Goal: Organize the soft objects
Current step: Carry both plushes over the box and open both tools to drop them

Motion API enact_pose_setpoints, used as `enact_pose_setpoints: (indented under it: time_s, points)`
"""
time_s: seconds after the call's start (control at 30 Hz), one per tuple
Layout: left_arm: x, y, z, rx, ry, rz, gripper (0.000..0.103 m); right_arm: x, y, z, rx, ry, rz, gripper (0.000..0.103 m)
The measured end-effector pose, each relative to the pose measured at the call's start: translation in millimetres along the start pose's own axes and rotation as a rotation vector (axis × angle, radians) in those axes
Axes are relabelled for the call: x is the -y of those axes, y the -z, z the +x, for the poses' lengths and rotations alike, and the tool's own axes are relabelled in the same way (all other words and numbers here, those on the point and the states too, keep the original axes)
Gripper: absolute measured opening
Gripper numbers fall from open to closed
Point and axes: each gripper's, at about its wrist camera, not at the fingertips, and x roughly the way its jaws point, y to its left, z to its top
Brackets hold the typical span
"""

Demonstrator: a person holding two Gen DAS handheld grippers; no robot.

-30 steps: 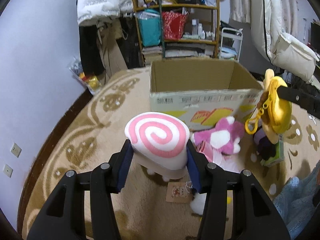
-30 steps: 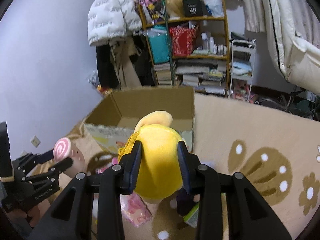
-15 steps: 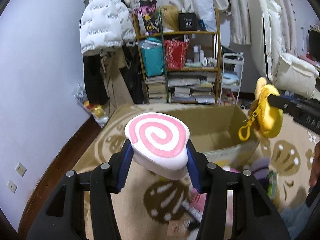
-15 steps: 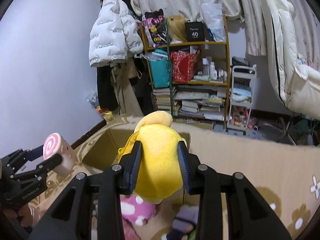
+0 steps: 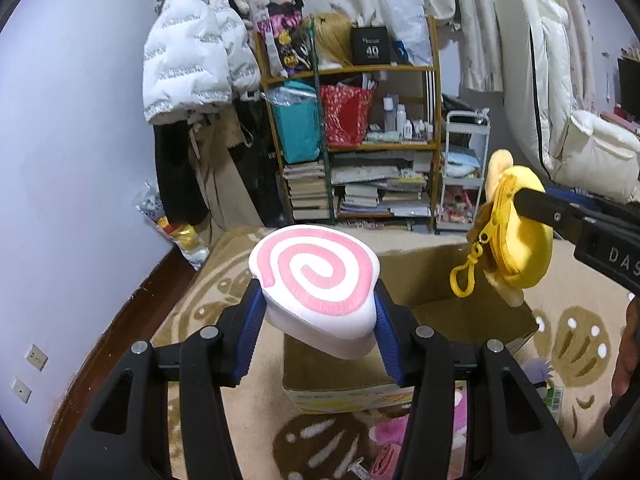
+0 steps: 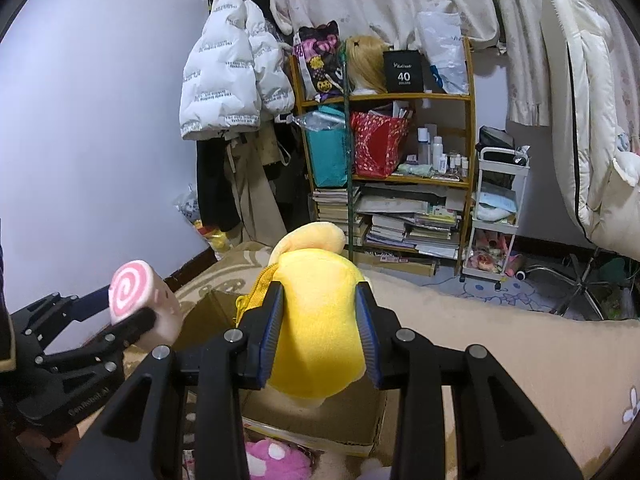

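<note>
both toys lifted over the cardboard box (image 5: 460, 312): left gripper (image 5: 318, 312) clamps swirl plush (image 5: 314, 276), right gripper (image 6: 318, 336) yellow plush (image 6: 316, 320)

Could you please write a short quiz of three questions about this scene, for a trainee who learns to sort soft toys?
1. True or false: the left gripper is shut on the pink spiral plush.
2. What does the right gripper hold? A) a book B) the yellow plush pouch C) nothing
3. Fill in: a yellow ______ hangs from the pouch, seen in the left wrist view.

Key
1. True; its blue pads press both sides.
2. B
3. Clip. Both toys are held above the open cardboard box.
</note>
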Motion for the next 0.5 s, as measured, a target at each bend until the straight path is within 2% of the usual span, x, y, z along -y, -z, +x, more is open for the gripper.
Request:
enact_pose_setpoints:
  time_s: [0.23, 0.5]
  points:
    - [14, 13, 30, -0.070, 0.022, 0.024, 0.052, 2, 17, 20, -0.070, -0.007, 0.011, 0.039]
    - [23, 20, 49, -0.123, 0.033, 0.052, 0.061, 2, 27, 30, -0.118, -0.014, 0.017, 0.045]
